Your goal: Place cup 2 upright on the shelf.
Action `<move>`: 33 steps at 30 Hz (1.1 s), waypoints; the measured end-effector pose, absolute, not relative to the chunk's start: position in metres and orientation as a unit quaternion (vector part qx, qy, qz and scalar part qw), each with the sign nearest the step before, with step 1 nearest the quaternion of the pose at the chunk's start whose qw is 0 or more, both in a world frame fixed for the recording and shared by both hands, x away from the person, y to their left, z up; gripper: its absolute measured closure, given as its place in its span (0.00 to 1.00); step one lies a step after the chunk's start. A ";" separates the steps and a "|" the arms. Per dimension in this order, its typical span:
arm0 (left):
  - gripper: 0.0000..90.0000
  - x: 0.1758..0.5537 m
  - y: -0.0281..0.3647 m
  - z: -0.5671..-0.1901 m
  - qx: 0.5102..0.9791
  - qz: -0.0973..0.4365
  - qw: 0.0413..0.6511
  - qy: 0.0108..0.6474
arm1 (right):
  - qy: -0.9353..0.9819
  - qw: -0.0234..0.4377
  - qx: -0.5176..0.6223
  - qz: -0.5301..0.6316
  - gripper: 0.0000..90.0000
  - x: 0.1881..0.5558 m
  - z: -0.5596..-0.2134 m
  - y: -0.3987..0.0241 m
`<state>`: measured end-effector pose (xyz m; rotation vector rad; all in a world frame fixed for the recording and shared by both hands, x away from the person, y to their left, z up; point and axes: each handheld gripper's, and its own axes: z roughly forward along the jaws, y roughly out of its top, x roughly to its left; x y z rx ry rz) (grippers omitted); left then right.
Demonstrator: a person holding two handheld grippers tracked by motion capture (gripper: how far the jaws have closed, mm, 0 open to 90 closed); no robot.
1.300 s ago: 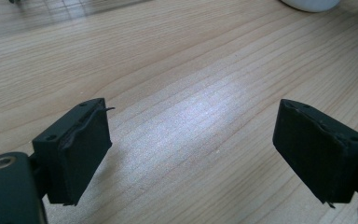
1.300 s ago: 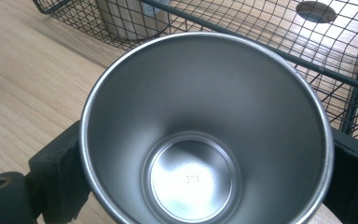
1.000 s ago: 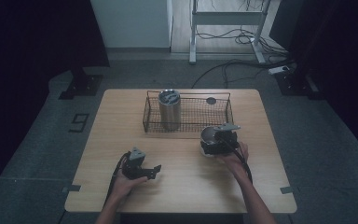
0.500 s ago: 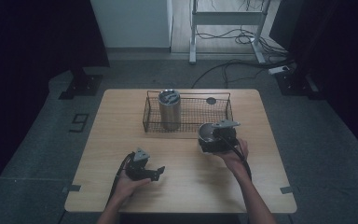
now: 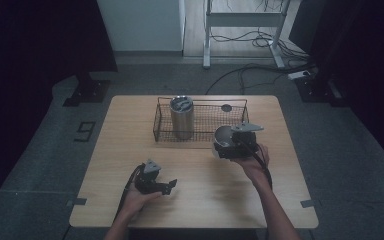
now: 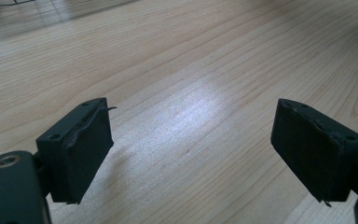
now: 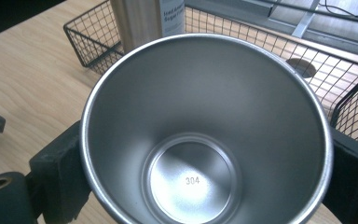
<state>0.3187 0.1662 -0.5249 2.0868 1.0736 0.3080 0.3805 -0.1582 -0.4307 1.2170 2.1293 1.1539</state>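
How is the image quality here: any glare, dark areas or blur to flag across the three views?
High view: dim, with near-black surroundings, though the table reads well. Left gripper view: a pale glare patch on the wood between the open jaws; the far tabletop is soft. Right gripper view: the steel cup is sharp, its stamped number legible, with gentle reflections; the wire basket behind is slightly blurred.

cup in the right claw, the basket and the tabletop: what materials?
Round silver cup: stainless steel by its look, brushed inside with a polished rim; "304" stamped on its bottom suggests the grade.
Black rectangular mesh basket: thin wire grid, probably coated metal.
Pale tabletop: wood grain with a slight sheen; solid wood or laminate, can't tell.
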 end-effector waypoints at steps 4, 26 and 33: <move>0.14 0.318 0.167 -0.524 0.816 0.118 0.379 0.420 | 0.764 0.218 0.439 0.419 0.08 0.383 -0.425 -0.159; 0.14 0.318 0.170 -0.523 0.814 0.117 0.383 0.422 | 0.758 0.229 0.438 0.425 0.08 0.404 -0.396 -0.155; 0.15 0.317 0.169 -0.523 0.816 0.116 0.381 0.419 | 0.754 0.230 0.444 0.426 0.08 0.411 -0.391 -0.158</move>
